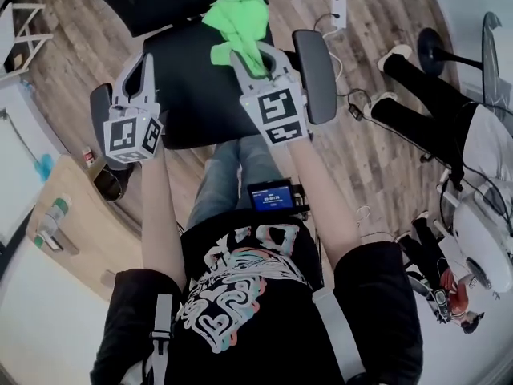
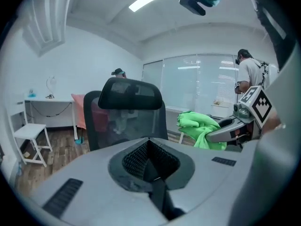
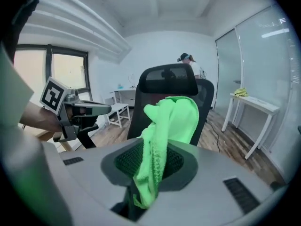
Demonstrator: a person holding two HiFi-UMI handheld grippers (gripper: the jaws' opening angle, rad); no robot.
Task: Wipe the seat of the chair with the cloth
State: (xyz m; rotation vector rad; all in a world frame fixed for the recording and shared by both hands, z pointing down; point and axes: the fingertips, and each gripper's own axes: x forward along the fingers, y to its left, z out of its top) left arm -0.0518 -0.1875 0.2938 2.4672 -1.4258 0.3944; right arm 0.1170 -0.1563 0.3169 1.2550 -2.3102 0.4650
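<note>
The black office chair's seat (image 1: 192, 87) lies below me in the head view, and its mesh back (image 2: 127, 117) stands upright ahead of both grippers. A bright green cloth (image 1: 239, 22) hangs bunched above the seat's far right part, with my right gripper (image 1: 258, 54) shut on it. In the right gripper view the cloth (image 3: 164, 135) runs up out of the closed jaws and covers part of the chair back (image 3: 171, 86). My left gripper (image 1: 144, 61) hovers over the seat's left edge, shut with nothing in it (image 2: 149, 145). The cloth (image 2: 200, 126) shows to its right.
Armrests flank the seat, one at the right (image 1: 314, 74) and one at the left (image 1: 100, 111). A wooden table (image 1: 72, 207) with a bottle (image 1: 52, 215) stands at the left. Another person (image 1: 425, 95) is at the right. A white side table (image 3: 254, 102) stands by the glass wall.
</note>
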